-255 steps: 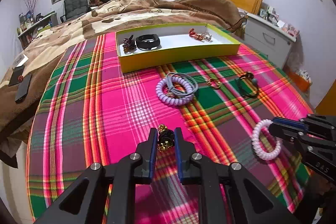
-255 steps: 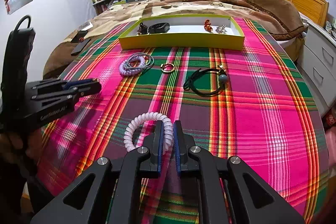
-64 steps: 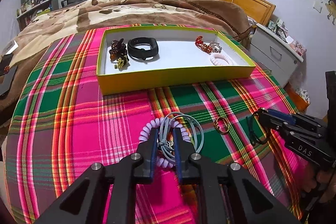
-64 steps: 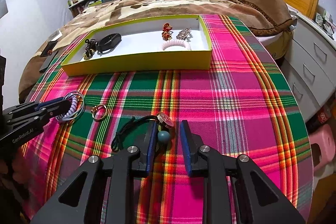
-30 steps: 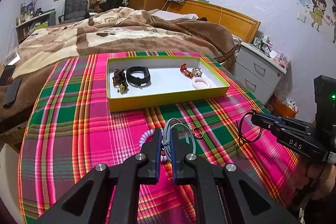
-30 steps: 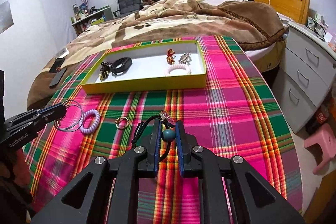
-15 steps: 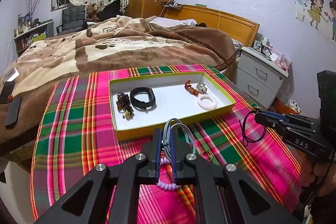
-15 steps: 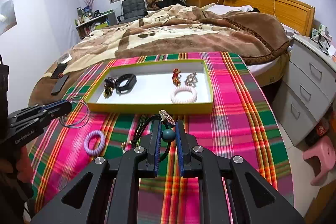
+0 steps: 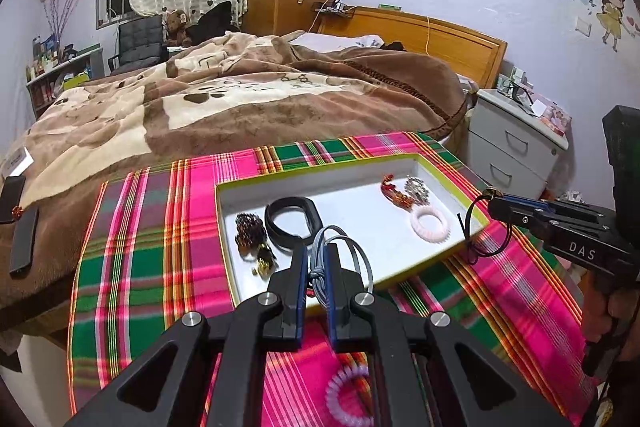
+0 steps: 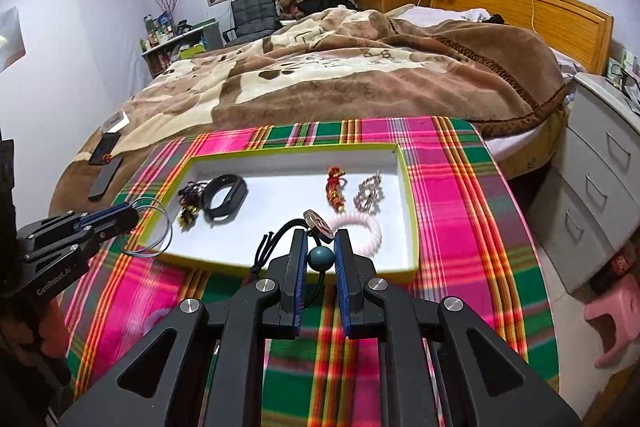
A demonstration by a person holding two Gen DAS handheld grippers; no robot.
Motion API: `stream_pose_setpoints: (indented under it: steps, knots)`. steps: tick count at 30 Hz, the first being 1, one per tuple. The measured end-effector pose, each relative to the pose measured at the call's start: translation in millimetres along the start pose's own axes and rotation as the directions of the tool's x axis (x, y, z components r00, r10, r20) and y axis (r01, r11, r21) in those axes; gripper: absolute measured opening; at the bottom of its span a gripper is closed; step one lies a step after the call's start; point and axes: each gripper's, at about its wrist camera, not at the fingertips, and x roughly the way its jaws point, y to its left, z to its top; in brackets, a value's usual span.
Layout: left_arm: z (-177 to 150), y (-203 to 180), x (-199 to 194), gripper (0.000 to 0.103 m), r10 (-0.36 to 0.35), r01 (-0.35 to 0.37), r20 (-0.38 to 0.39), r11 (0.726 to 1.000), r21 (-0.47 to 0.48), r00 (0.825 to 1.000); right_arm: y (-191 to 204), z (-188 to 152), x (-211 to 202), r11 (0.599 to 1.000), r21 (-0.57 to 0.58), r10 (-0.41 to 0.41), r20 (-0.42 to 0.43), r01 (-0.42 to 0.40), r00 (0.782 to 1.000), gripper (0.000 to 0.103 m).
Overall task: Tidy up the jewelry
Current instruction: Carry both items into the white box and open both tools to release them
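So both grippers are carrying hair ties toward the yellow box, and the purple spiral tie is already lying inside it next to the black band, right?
Not quite. The purple spiral tie lies on the plaid cloth, outside the yellow box; the left wrist view shows it. The spiral tie inside the box is the white one, at the far end from the black band. Both the left gripper and right gripper do carry ties.

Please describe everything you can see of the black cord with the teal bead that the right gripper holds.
The black cord is a thin, dark loop, elastic by its look, carrying a round teal bead and a flat round charm. The right hand-held gripper is shut on the bead, and the loop hangs free at the near edge of the yellow-rimmed tray.
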Motion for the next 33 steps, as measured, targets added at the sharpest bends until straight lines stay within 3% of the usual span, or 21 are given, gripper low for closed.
stream_pose_setpoints:
  steps: [7, 16, 33]
  knots:
    - [5.5, 12.5, 30.5, 0.008, 0.018, -0.018, -0.023, 1.0, 0.002, 1.0, -9.0, 14.9, 35.4, 1.0, 0.012, 0.005, -0.035, -0.005, 0.999, 0.014]
    - [-1.0, 19.2, 61.6, 0.008, 0.037, -0.036, -0.073, 0.999, 0.018, 0.997, -17.1, 10.0, 76.9, 0.999, 0.036, 0.005, -0.109, -0.001, 0.994, 0.014]
    - [-9.7, 19.9, 82.0, 0.008, 0.069, -0.066, -0.14, 0.997, 0.03, 0.988, -23.5, 3.3, 87.9, 0.999, 0.037, 0.001, -0.152, 0.004, 0.988, 0.015]
